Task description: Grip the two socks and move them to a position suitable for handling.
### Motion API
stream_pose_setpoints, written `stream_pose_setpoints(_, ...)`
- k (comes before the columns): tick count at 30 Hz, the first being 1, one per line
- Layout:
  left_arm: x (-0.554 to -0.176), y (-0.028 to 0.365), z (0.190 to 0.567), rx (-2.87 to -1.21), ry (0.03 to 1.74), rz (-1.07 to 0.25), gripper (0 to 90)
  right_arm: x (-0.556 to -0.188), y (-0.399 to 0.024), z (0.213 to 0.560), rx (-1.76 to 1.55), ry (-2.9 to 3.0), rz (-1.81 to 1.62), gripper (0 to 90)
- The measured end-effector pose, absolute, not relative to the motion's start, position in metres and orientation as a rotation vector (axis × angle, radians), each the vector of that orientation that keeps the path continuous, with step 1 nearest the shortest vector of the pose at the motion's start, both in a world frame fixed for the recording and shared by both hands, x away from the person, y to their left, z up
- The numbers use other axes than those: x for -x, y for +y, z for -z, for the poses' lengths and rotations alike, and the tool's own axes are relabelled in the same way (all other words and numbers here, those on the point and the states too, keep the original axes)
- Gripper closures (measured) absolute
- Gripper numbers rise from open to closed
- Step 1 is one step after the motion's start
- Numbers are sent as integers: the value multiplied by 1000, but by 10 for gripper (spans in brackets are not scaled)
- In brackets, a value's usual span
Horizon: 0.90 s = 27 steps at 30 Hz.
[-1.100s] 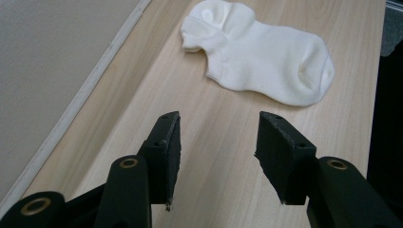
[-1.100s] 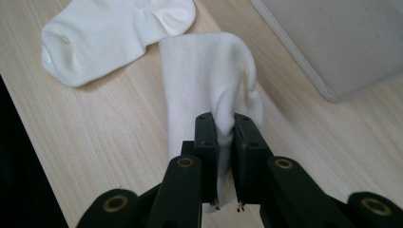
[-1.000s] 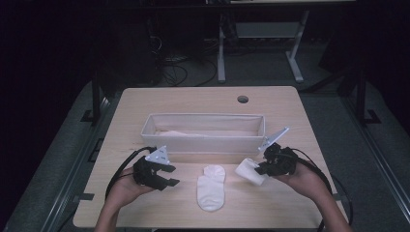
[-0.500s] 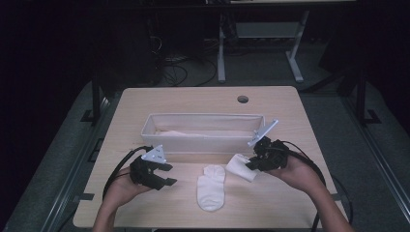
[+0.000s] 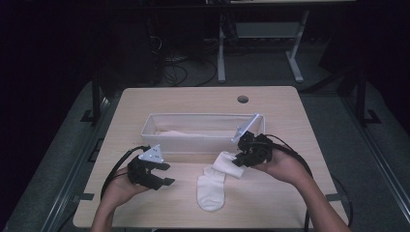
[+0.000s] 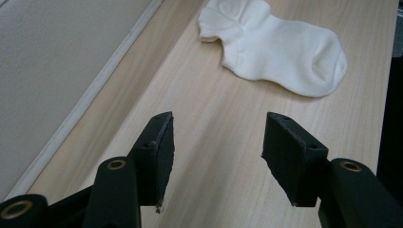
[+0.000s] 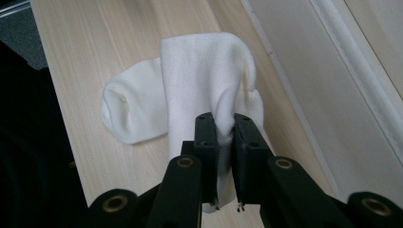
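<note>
White cotton, soft and limp: the short ankle sock (image 5: 212, 186) lies on the pale wooden table (image 5: 300, 145) just in front of the long white open bin (image 5: 203, 131), its toe end flat on the wood and its cuff end lifted. The right gripper (image 5: 240, 159) has its jaws pinched tight on that cuff, the fabric bunched between the pads in the right gripper view (image 7: 209, 90), and raises it beside the bin's front wall. The left gripper (image 5: 166, 174) sits off to the sock's left, in front of the bin, jaws spread wide with nothing between them; they have just been opening, and in the left gripper view they point across bare wood towards the sock (image 6: 278, 50).

By my reading, the pick-up is made and the lift begun. Left to do: bring the sock clear of the table, carry it over the bin's rim, and drop it inside, where some pale cloth (image 5: 176, 133) already lies.
</note>
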<state>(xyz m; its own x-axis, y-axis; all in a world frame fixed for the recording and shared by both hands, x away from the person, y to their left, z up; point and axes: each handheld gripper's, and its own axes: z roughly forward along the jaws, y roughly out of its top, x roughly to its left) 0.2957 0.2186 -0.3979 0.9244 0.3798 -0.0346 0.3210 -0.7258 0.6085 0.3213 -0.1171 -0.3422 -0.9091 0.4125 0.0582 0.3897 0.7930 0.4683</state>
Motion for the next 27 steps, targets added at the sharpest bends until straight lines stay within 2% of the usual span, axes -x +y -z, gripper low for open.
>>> stream_pose_setpoints(16,-296,222,398,-2432,512,-123,419,-336,-94,350,-614,2965,-719,812)
stream_pose_setpoints(27,-296,225,398,-2429,517,-121,418,-347,-76,369,-592,2987,-639,810)
